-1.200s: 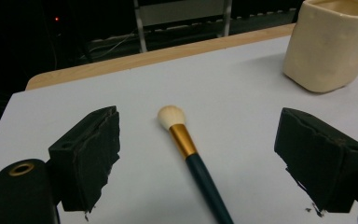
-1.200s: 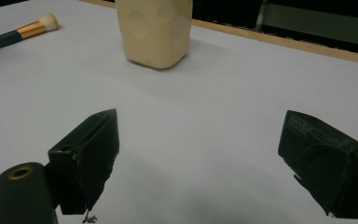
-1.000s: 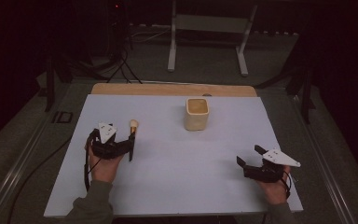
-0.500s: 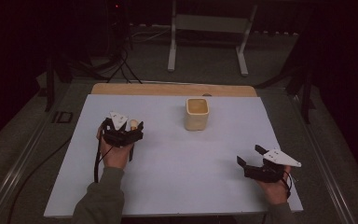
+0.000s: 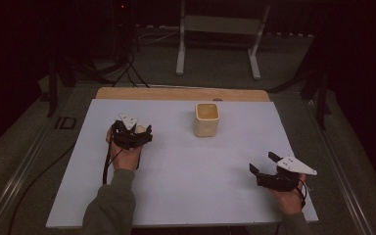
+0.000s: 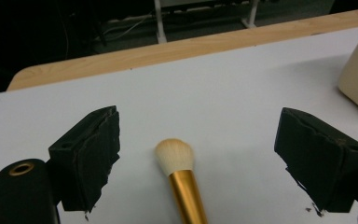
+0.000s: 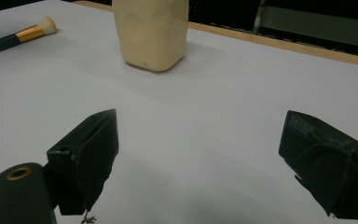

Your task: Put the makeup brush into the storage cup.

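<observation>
Left gripper (image 5: 136, 133) at left centre of the high view, jaws spread wide, straddling a brush (image 6: 179, 182). In the left gripper view: brush lying flat on the white mat (image 6: 223, 93), pale bristle head near lower centre of frame, gold ferrule running down to the bottom edge, roughly midway between the two jaws and touching neither. Cream cup (image 5: 206, 119) upright just above centre of the high view, apart from the brush; same cup at the right edge of the left gripper view.

Right gripper (image 5: 267, 170) at lower right of the high view, jaws likewise wide, nothing between them, low over bare mat.

Probably about to close on the brush. Risks from here:
- Closing near the bristles or on the smooth round ferrule: likely to slip or roll out, or to crush the hairs.
- Brush flat on the mat: jaws held too high would skim over it; pressed too low, would drag on the mat.
- Gripped far off balance: handle could swing and tilt once lifted.
- Cup light-looking: a careless sweep toward it could tip it.
</observation>
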{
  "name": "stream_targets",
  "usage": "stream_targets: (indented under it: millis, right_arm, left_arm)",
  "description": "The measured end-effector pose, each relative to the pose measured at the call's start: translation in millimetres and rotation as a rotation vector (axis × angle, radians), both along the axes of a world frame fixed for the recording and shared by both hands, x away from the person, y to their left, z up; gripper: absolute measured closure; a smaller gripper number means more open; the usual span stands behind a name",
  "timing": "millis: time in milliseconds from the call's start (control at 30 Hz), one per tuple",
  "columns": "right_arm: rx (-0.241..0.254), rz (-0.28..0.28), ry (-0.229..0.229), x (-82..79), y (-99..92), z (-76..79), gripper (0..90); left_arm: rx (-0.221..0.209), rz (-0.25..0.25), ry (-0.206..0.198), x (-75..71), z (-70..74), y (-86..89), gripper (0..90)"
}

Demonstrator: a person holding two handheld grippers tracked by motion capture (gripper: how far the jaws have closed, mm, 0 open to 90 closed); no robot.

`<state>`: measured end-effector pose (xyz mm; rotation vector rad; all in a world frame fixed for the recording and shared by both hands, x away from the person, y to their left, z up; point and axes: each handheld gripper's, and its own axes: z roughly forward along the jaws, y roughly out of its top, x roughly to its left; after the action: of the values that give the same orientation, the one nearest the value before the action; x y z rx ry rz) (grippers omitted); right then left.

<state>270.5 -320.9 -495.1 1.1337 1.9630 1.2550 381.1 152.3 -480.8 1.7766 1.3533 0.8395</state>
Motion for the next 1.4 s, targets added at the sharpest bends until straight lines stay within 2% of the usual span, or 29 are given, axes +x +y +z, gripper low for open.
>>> stream_targets:
  millis: [233, 500, 567, 667, 700, 733, 767, 800, 867, 900, 933, 1000, 1067, 1100, 1200, 1267, 1300, 1400]
  right_arm:
    - [0.0, -0.001, 0.001, 0.2, -0.2, -0.2, 11.8]
    - [0.003, -0.002, 0.001, 0.1, -0.5, 0.1, 11.8]
    - [0.002, -0.003, 0.002, 0.1, -0.5, 0.0, 11.8]
    - [0.0, -0.003, 0.003, 0.3, -0.4, -0.2, 11.8]
    - [-0.001, -0.004, 0.003, 0.4, -0.5, -0.2, 11.8]
    - [0.0, -0.005, 0.003, 0.4, -0.6, -0.2, 11.8]
    - [0.0, -0.005, 0.004, 0.5, -0.7, -0.3, 11.8]
    - [0.003, -0.005, 0.005, 0.6, -0.8, -0.4, 11.8]
    - [0.005, -0.008, 0.008, 0.6, -0.9, -0.5, 11.8]
    - [0.005, -0.009, 0.007, 0.6, -1.0, -0.5, 11.8]
    - [0.006, -0.009, 0.006, 0.7, -1.1, -0.4, 11.8]
    - [0.005, -0.009, 0.006, 0.6, -1.1, -0.4, 11.8]
    - [0.005, -0.01, 0.005, 0.6, -1.1, -0.4, 11.8]
    - [0.005, -0.011, 0.005, 0.6, -1.3, -0.4, 11.8]
    - [0.006, -0.011, 0.005, 0.6, -1.3, -0.4, 11.8]
    - [0.005, -0.011, 0.005, 0.6, -1.4, -0.4, 11.8]
    - [0.006, -0.011, 0.005, 0.6, -1.3, -0.4, 11.8]
    - [0.006, -0.01, 0.005, 0.5, -1.3, -0.3, 11.8]
  left_arm:
    - [0.005, 0.0, 0.028, 3.3, -2.6, -2.9, 15.0]
    - [0.01, 0.008, 0.141, 9.4, -1.8, -5.5, 15.0]
    - [-0.003, 0.012, 0.169, 10.7, -0.8, -4.7, 15.0]
    - [-0.003, 0.016, 0.177, 11.0, -0.3, -4.5, 15.0]
    - [-0.011, 0.019, 0.229, 13.6, 1.4, -2.7, 15.1]
    - [-0.028, 0.013, 0.245, 14.3, 1.5, -2.0, 15.0]
    - [-0.028, 0.013, 0.245, 14.3, 1.5, -2.0, 14.9]
    - [-0.034, 0.018, 0.283, 15.7, 1.0, -1.7, 14.9]
    - [-0.038, 0.018, 0.321, 17.1, -0.1, -2.1, 14.9]
    - [-0.038, 0.018, 0.321, 17.1, -0.1, -2.1, 15.0]
    - [-0.035, 0.023, 0.356, 18.8, -1.1, -2.2, 15.1]
    - [-0.042, 0.027, 0.394, 20.5, -2.2, -2.3, 15.3]
    - [-0.042, 0.027, 0.394, 20.5, -2.2, -2.3, 15.4]
    - [-0.037, 0.031, 0.452, 23.5, -4.5, -2.6, 15.6]
    - [-0.039, 0.043, 0.51, 25.8, -7.5, -3.5, 16.4]
    - [-0.039, 0.043, 0.51, 25.8, -7.5, -3.5, 17.7]
    - [-0.029, 0.046, 0.541, 27.1, -9.8, -4.7, 18.4]
    - [-0.017, 0.049, 0.581, 29.0, -12.4, -5.9, 22.0]
